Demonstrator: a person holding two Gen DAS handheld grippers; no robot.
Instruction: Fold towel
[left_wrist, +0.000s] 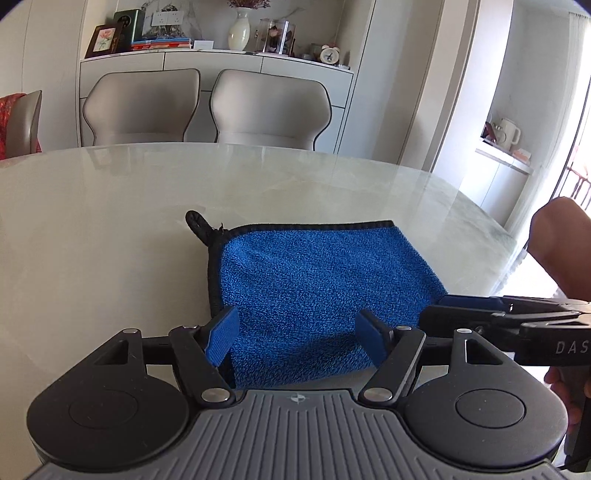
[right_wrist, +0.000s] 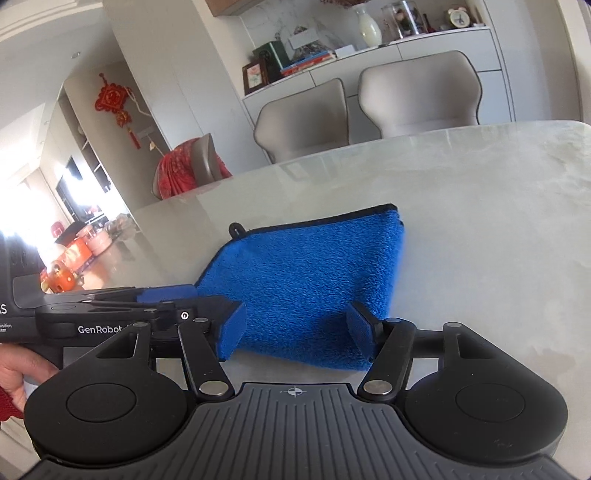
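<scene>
A blue towel (left_wrist: 317, 280) with black trim and a black hanging loop (left_wrist: 197, 223) lies folded on the pale marble table (left_wrist: 110, 221). My left gripper (left_wrist: 297, 338) is open, its blue pads straddling the towel's near edge. My right gripper (right_wrist: 297, 328) is also open over the towel's (right_wrist: 310, 277) near edge. In the left wrist view the right gripper (left_wrist: 448, 312) reaches in from the right at the towel's right corner. In the right wrist view the left gripper (right_wrist: 184, 295) reaches in from the left at the towel's left corner.
Two beige chairs (left_wrist: 207, 107) stand behind the table's far edge, before a white sideboard (left_wrist: 221, 62) with a vase, books and a clock. A chair with red cloth (right_wrist: 192, 166) stands at the table's left end. The person's hand (left_wrist: 557, 243) shows at right.
</scene>
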